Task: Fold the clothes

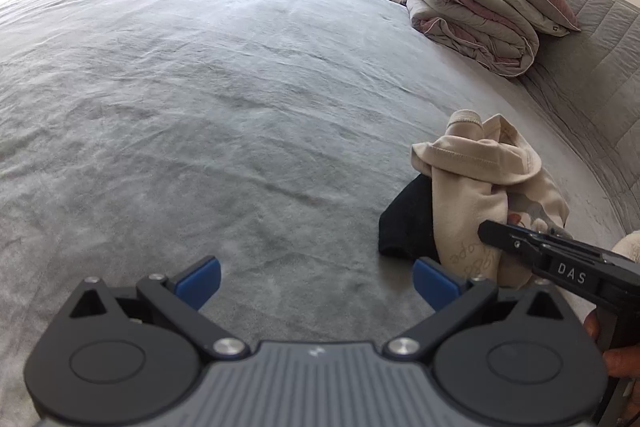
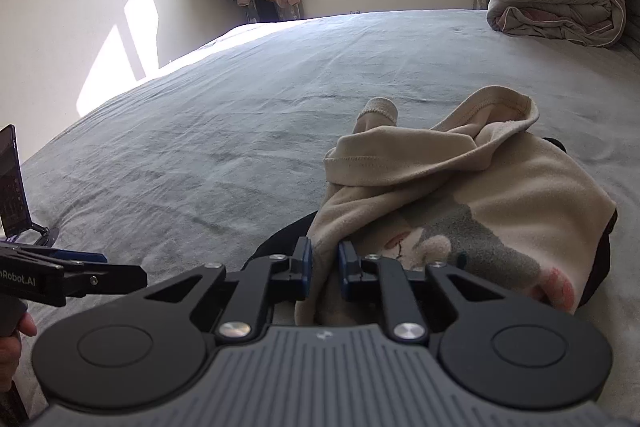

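Your right gripper [image 2: 323, 269] pinches the near edge of the crumpled cream top [image 2: 460, 195] on the bed [image 2: 200, 107]; your left gripper [image 1: 316, 279] hangs spread wide, left of it; lift slowly, keeping the black garment [image 1: 408, 223] beneath from dragging.

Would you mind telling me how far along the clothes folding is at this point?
Nothing looks folded yet. The cream sweatshirt lies bunched on the grey bed, over a black garment. In hand: the right gripper has closed on a ridge of the cream fabric, while the left gripper hangs open and empty beside the pile. Left: spreading each garment flat, then folding both.
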{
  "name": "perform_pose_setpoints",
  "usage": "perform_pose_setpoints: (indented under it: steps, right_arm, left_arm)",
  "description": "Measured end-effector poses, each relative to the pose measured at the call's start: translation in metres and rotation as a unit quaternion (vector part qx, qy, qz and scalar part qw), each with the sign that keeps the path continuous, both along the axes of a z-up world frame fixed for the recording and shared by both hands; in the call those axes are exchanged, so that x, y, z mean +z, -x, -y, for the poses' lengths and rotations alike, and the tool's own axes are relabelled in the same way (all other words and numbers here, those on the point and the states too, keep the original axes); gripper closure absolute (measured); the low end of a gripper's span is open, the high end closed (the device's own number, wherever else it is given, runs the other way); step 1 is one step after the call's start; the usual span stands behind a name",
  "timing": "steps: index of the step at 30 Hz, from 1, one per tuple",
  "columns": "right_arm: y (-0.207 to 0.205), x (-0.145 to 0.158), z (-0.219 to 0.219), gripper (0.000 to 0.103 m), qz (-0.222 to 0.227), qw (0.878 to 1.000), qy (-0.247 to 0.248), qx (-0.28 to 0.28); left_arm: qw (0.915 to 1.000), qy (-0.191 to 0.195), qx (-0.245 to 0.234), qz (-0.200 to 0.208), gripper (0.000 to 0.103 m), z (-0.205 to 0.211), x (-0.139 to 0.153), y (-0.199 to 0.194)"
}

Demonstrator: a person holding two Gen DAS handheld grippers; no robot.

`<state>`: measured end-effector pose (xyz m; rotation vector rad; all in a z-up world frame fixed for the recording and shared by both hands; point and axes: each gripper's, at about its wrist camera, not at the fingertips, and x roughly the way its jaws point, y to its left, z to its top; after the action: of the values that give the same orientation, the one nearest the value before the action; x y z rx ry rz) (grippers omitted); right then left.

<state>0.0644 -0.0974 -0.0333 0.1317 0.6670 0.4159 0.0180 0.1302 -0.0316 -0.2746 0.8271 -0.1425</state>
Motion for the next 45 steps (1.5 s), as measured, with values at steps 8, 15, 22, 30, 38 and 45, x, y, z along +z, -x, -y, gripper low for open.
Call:
perform_pose_setpoints:
  steps: [8,15,22,30,38,45]
  right_arm:
    - [0.008,-0.001,0.0,0.094,-0.05,0.998,-0.028,0.029]
    - [0.013,0.001,0.002,0.094,-0.066,0.997,-0.024,0.04]
    - [0.016,0.002,0.008,0.094,-0.085,0.995,-0.029,0.049]
    - [0.014,0.007,0.016,0.087,-0.092,0.993,-0.047,0.052]
    - [0.026,0.034,0.036,0.043,-0.029,0.995,-0.079,0.043]
    - [0.029,0.04,0.047,0.038,-0.008,0.997,-0.076,0.003]
  left_arm:
    - [0.999,0.035,-0.023,0.013,0.001,0.025,0.007,-0.037]
    - [0.9899,0.136,-0.037,0.017,0.002,0.045,-0.004,-0.067]
    - [0.9838,0.169,-0.059,-0.01,0.055,0.062,-0.031,-0.076]
    - [0.9811,0.182,-0.059,0.032,0.096,0.054,-0.015,-0.06]
    - [0.9811,0.169,-0.067,0.067,0.096,0.043,0.002,-0.032]
    - [0.9795,0.154,-0.097,0.086,0.097,0.043,0.013,-0.001]
